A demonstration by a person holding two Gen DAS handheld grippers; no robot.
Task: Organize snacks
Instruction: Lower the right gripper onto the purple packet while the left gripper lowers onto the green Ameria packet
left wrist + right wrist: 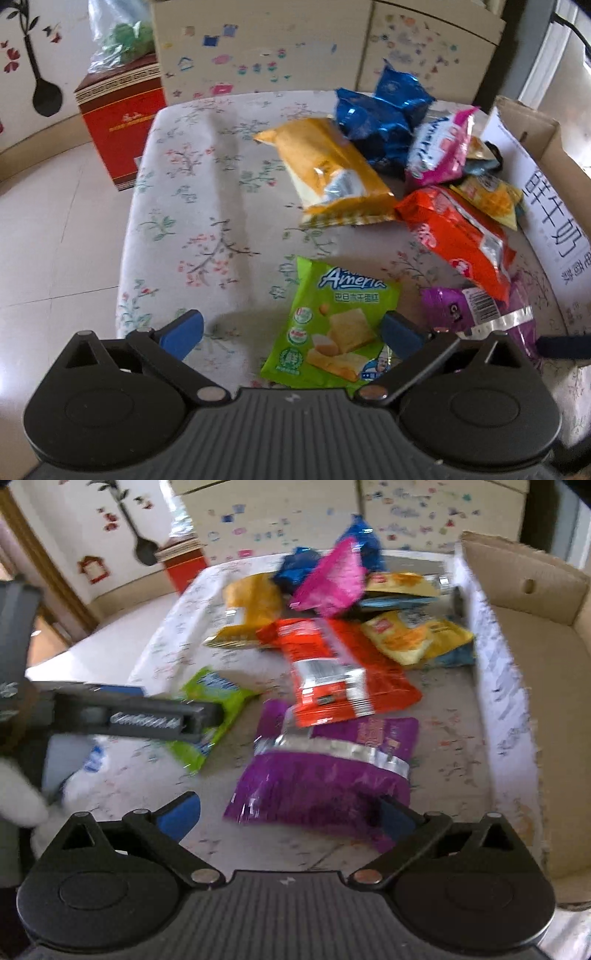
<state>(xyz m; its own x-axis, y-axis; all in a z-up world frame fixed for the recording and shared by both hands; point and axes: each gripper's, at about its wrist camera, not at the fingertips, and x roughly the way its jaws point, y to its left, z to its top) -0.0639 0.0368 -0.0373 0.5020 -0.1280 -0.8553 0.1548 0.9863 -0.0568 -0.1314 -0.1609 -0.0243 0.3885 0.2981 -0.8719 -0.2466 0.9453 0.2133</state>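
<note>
Snack packs lie on a floral-covered table (207, 206). A green Ameria pack (332, 325) lies between the open jaws of my left gripper (291, 332). A purple pack (325, 771) lies between the open jaws of my right gripper (288, 816), close to its right finger. Behind them lie an orange-red pack (458, 229) (332, 668), a long yellow pack (332, 173) (251, 609), blue packs (384, 114), a pink pack (439, 147) (332, 576) and small yellow packs (417, 635). The left gripper shows in the right wrist view (155, 712) over the green pack (210, 701).
An open cardboard box (528, 602) (546, 192) stands against the table's right side. A red box (122, 122) with a plastic bag on it stands on the floor at the back left. A cabinet with stickers (295, 44) stands behind the table.
</note>
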